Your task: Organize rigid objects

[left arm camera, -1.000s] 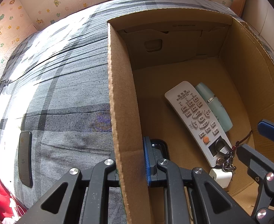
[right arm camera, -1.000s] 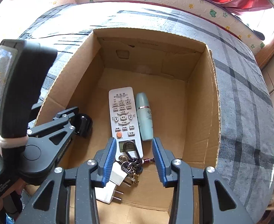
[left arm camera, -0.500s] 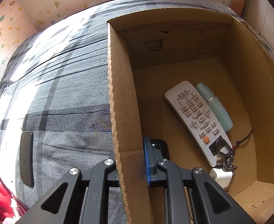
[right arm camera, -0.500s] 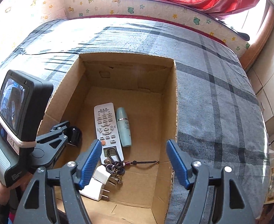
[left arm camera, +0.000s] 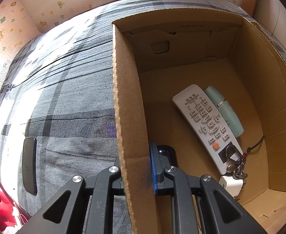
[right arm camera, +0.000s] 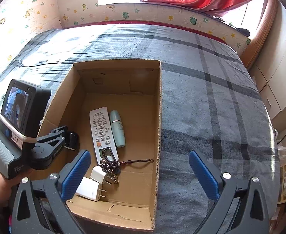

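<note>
From the left wrist view, we find our left gripper (left arm camera: 136, 172) clamped on the near end of the left wall of the open brown cardboard box (left arm camera: 129, 105), one finger outside and one inside, steadying it on the grey plaid bed (left arm camera: 69, 89). Inside lie a long white remote control (left arm camera: 206, 124) and, touching its right side, a pale green cylindrical bottle (left arm camera: 224, 111). A metal key ring with a dark red cord (left arm camera: 238, 165) rests on the remote's near end, and a white plug charger (left arm camera: 230, 184) sits just below it. A glossy black object (left arm camera: 167, 152) lies beside the inner finger; we cannot tell what it is. Outside the box, a dark flat phone-like slab (left arm camera: 29, 165) lies on the bed, so we judge the sorting mostly done, with that item probably left.

From the right wrist view, our right gripper (right arm camera: 141, 173) hangs above the box's near right corner, jaws spread wide and holding nothing. Here the box (right arm camera: 159, 117) shows the same remote (right arm camera: 102, 130), bottle (right arm camera: 117, 128) and key ring (right arm camera: 110, 164), plus two white chargers (right arm camera: 93, 183) near the front wall. The left gripper (right arm camera: 61, 134) appears at the left wall. The bed to the right of the box carries no loose items that we can see.
</note>
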A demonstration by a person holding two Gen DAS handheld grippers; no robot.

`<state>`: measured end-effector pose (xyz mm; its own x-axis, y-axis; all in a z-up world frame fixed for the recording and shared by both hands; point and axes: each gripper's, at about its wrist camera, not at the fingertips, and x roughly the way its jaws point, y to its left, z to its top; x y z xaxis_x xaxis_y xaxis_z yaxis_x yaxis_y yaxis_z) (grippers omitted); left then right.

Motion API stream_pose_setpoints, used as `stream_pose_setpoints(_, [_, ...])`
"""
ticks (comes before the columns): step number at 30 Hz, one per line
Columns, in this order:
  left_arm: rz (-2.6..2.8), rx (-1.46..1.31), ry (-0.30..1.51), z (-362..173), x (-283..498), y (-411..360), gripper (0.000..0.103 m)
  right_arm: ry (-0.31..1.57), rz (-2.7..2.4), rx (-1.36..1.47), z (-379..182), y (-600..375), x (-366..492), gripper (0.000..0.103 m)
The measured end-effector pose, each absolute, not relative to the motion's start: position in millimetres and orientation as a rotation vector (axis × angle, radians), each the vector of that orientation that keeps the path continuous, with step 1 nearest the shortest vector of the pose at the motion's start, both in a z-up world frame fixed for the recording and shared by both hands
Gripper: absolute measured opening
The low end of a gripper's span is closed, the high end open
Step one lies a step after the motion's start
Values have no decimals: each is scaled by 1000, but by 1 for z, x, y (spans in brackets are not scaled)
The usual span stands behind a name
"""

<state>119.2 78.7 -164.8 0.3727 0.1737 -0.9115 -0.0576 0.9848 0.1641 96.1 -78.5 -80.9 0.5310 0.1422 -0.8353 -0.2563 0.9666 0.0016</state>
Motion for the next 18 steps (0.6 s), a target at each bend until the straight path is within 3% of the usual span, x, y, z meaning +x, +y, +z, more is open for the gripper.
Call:
stream_pose_setpoints(8, [169,120,1171,-160,117,75,20,958,223,-96,-72,-91,92,103])
stream_pose_setpoints(9, [184,129,1159,-158,116,75,28,956,222,-94,-71,-92,92,103])
stream_pose_setpoints(12, [209,116,1126,-147,113,77,74,947,219,-85,-67,-95,89,103])
stream_pose_setpoints(13, [213,114,1116,-143,112,77,84,944,218,-82,-66,-96,87,103])
stream_pose_setpoints(18, [205,135,1113,-132,102,69,93,922,215,-64,-57,-102,79,103])
